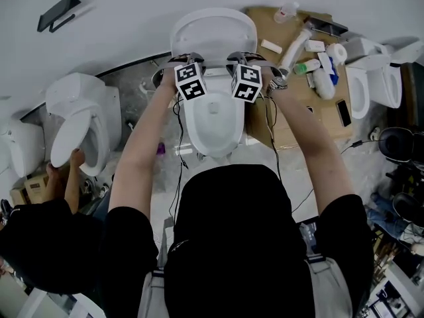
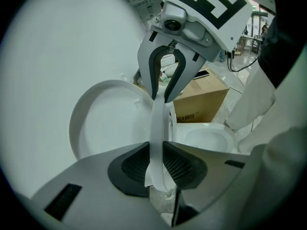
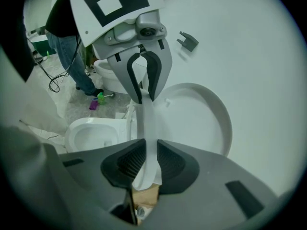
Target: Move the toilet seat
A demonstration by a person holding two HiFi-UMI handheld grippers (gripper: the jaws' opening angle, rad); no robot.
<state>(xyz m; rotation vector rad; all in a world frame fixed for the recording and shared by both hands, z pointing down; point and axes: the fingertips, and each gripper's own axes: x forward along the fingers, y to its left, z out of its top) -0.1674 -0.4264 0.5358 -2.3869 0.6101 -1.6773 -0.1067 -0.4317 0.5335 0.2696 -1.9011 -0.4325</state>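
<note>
You're clamping the left gripper (image 2: pixel 156 155) and right gripper (image 3: pixel 146 157) on the toilet seat (image 2: pixel 158 121) — it's standing edge-on between them, lid (image 2: pixel 103 121) behind.

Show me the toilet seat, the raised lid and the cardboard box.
toilet seat (image 2: pixel 157 128): left gripper view, its thin edge.
lid (image 2: pixel 103 121): left gripper view, inner face.
cardboard box (image 2: pixel 204 98): left gripper view, side face.

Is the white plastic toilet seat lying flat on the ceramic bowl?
No: the toilet seat stands on edge, clamped in the left gripper, the bowl uncovered beside it.
</note>
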